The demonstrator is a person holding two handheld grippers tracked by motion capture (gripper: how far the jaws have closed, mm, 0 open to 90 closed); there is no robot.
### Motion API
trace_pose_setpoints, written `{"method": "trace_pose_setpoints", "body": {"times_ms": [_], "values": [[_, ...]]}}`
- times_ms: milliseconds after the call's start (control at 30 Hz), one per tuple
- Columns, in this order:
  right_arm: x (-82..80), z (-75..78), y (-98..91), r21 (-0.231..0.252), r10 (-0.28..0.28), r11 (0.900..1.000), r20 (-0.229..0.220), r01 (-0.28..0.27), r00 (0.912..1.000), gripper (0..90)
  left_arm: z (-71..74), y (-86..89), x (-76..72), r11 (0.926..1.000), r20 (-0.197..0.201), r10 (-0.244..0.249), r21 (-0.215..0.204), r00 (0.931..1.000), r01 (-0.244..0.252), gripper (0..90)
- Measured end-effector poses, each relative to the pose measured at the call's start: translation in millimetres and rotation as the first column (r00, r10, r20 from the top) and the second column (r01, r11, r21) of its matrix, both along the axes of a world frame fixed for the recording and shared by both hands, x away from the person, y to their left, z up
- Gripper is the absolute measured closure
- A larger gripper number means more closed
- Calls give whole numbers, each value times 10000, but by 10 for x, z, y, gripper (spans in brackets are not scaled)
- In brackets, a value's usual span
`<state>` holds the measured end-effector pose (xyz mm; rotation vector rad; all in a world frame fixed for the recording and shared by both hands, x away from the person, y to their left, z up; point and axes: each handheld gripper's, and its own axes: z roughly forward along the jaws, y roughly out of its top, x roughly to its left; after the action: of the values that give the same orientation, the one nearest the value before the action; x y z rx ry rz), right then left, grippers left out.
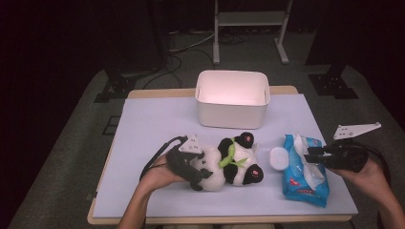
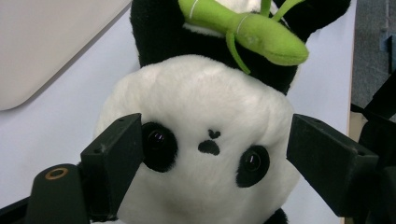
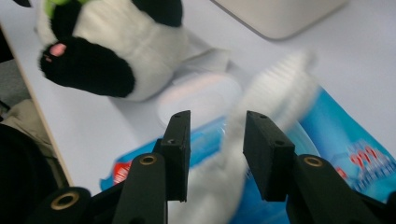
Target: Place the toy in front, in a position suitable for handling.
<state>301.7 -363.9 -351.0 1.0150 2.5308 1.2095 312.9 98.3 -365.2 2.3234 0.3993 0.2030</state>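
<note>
A black and white panda plush (image 1: 229,164) lies on its back on the pale table (image 1: 157,124), a green bamboo sprig (image 2: 247,28) on its chest. My left gripper (image 1: 199,175) is shut on the plush's head (image 2: 205,107), one jaw at each side of the face. To the right lies a blue pack of wet wipes (image 1: 303,183) with its round white lid (image 1: 278,159) flipped open. A white wipe (image 3: 280,84) sticks out of the pack. My right gripper (image 3: 217,126) hovers low over the pack, jaws open, with the wipe loose between them.
A white plastic bin (image 1: 232,112) stands at the back middle of the table, open side up. The pack lies near the table's right front corner. Dark floor, cables and a metal stand lie beyond the far edge.
</note>
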Motion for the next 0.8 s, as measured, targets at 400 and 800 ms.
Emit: {"method": "trace_pose_setpoints", "body": {"times_ms": [400,800], "values": [[110,88,659,624,2217,9729,224,-2227,9749,607,28,45,-15,9999,21,48,-144,10000,-47,178],[195,39,1591,512,4559,8888,33,-4554,8900,584,27,77,-6,9996,-63,3,-280,10000,-5,177]]}}
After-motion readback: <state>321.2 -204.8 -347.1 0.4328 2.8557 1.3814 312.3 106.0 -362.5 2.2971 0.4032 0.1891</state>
